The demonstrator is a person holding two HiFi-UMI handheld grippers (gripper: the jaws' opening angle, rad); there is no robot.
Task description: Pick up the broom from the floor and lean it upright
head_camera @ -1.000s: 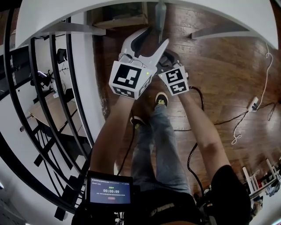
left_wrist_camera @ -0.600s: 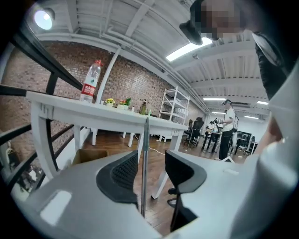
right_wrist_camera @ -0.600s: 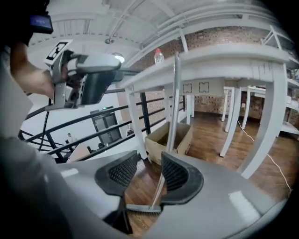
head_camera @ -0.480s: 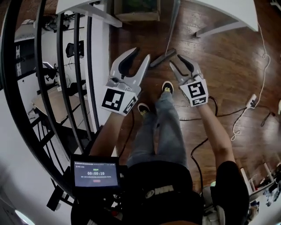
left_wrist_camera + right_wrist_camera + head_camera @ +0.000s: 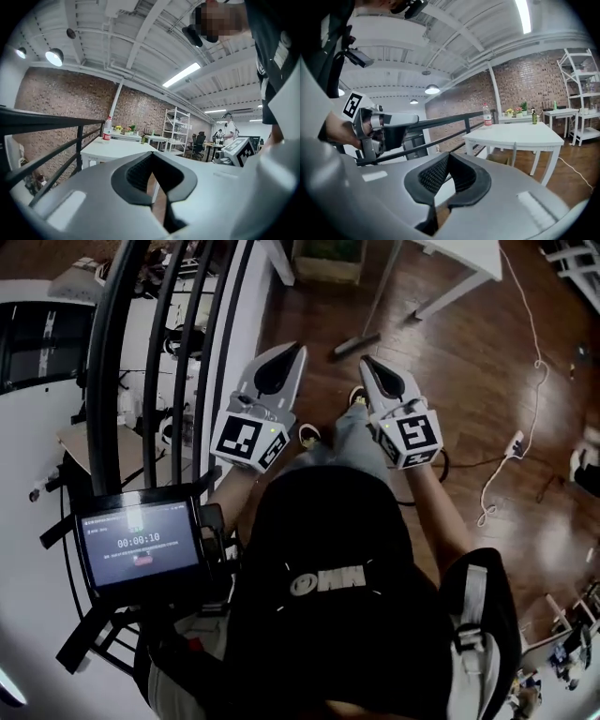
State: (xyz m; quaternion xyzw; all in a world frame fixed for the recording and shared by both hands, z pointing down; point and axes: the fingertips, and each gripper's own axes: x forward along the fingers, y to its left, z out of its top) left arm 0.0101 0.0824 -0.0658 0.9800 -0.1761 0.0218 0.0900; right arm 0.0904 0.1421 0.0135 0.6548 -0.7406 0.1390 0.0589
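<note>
The broom stands on the wooden floor, its thin handle tilted up against the edge of the white table. In the right gripper view the handle shows as a slim pole in front of that table. My left gripper and right gripper are held up side by side, well short of the broom and apart from it. Both are shut with nothing between the jaws. The left gripper view shows its jaws meeting, and the right gripper view shows the same.
A black stair railing runs along the left. A wooden crate sits under the table. Cables and a power strip lie on the floor at right. A timer screen hangs at the person's chest. Shelving stands far off.
Both grippers have lifted and pulled back from the broom's head toward the person, and their jaws have gone from open to shut. The broom stays leaning on the table.
</note>
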